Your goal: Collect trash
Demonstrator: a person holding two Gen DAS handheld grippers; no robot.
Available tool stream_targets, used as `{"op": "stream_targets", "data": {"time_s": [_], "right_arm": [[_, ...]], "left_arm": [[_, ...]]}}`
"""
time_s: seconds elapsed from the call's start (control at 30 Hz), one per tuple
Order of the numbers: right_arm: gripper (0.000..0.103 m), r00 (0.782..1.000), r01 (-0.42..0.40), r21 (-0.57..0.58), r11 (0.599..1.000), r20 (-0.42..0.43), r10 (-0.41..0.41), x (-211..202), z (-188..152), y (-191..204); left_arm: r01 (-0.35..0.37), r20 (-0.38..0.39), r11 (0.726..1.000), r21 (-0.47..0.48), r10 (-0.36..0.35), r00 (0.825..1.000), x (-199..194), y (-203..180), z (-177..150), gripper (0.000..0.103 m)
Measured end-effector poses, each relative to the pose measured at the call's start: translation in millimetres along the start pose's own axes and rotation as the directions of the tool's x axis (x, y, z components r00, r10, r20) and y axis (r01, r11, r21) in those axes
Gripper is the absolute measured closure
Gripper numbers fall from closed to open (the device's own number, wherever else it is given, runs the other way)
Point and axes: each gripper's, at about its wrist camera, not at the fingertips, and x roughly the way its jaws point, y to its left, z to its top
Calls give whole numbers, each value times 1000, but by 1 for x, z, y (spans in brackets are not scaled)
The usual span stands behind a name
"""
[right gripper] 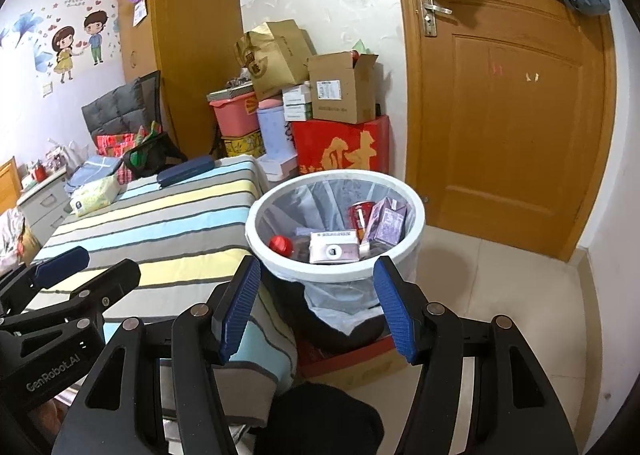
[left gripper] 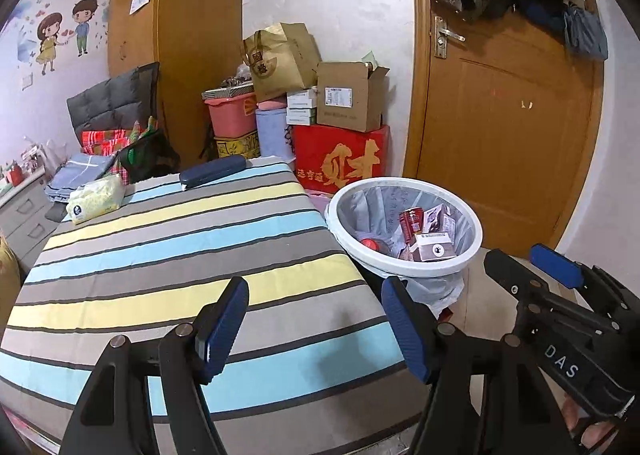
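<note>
The trash [right gripper: 340, 231] sits in the white bin [right gripper: 416, 215], which stands on the floor just beside the corner of the striped bed [left gripper: 160, 255] and in front of the wooden door [right gripper: 508, 115]; inside the bin lie a red can [right gripper: 358, 215], a purple carton [right gripper: 386, 221], a flat pale box [right gripper: 332, 249] and a red cap [right gripper: 280, 244], all loose on a thin plastic liner [right gripper: 340, 303] that is folded over the rim and hangs down the outside. These pieces look light and mostly empty; the cartons would probably crush under a hard squeeze, and the can looks smooth and may slip, so a gentle pinch across a flat side seems safest. If the whole load is to be lifted, the liner is likely the place to take hold, at the slack hanging below the rim; it is soft and thin and could tear if pulled sideways.

The left gripper [left gripper: 314, 331] hangs over the bed with its jaws apart and nothing between them; the right gripper [right gripper: 316, 307] is nearer the bin, jaws wide and empty too.

The right wrist view looks down into the bin and shows the liner's drape, a dark shape and a red box under the bin; the left wrist view shows more of the bed, with a tissue pack [left gripper: 94, 199] and a dark case [left gripper: 212, 171] at its far end, well away from the bin.
</note>
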Motion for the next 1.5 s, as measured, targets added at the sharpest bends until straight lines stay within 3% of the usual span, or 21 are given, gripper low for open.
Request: {"op": "stream_targets", "data": {"time_s": [1.5], "right_arm": [[42, 1000, -11, 4, 1000, -4, 11, -8, -5, 6]], "left_arm": [[-24, -13, 999, -28, 24, 1000, -7, 5, -2, 34]]}}
